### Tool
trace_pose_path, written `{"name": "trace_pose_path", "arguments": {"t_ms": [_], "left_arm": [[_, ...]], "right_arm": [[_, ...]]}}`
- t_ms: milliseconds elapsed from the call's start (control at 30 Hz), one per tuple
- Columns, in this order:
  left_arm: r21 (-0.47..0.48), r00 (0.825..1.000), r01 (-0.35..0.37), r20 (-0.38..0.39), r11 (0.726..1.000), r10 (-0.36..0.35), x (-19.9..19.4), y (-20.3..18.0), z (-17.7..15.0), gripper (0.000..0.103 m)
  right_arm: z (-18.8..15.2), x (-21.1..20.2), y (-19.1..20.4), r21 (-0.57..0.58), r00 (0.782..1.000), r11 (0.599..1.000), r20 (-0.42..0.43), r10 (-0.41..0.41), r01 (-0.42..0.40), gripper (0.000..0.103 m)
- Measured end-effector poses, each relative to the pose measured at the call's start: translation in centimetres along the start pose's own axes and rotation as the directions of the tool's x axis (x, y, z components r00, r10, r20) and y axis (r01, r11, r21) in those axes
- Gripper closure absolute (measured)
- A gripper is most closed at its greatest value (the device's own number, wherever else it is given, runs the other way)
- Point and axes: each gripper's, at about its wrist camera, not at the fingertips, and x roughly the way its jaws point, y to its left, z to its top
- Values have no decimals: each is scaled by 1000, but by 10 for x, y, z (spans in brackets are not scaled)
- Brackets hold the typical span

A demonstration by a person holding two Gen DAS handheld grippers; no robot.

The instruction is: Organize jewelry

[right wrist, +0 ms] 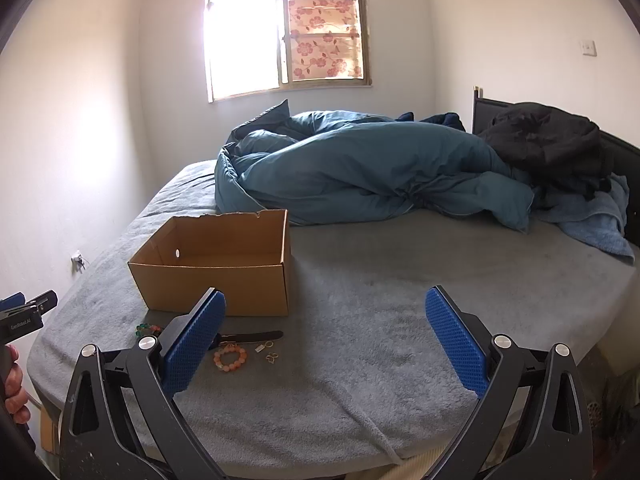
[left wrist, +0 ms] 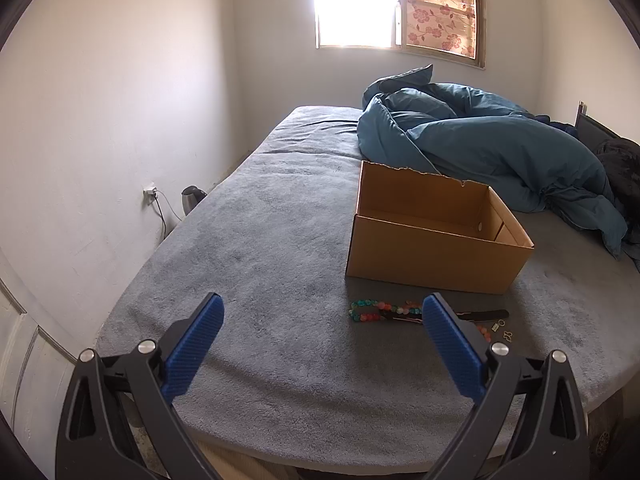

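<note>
An open, empty cardboard box stands on the grey bed. In front of it lies the jewelry: a bead necklace of green, blue and orange beads, a black strap, an orange bead bracelet and small gold pieces. My left gripper is open above the bed, left of the jewelry; its right finger hides part of the necklace. My right gripper is open with nothing between its fingers; the jewelry lies by its left finger.
A crumpled blue duvet lies behind the box, with dark clothes and a blue towel by the headboard. The grey bed cover is bare right of the box. A kettle stands by the left wall.
</note>
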Motion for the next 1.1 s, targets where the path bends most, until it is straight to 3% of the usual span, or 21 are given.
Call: {"name": "trace_pose_path", "arguments": {"t_ms": [1100], "left_arm": [[2,1000,1,2,1000,-1,-1,-1,0,6]], "right_arm": [[-3,-1,3,3,1000,1000,-8,9,-9,7]]}}
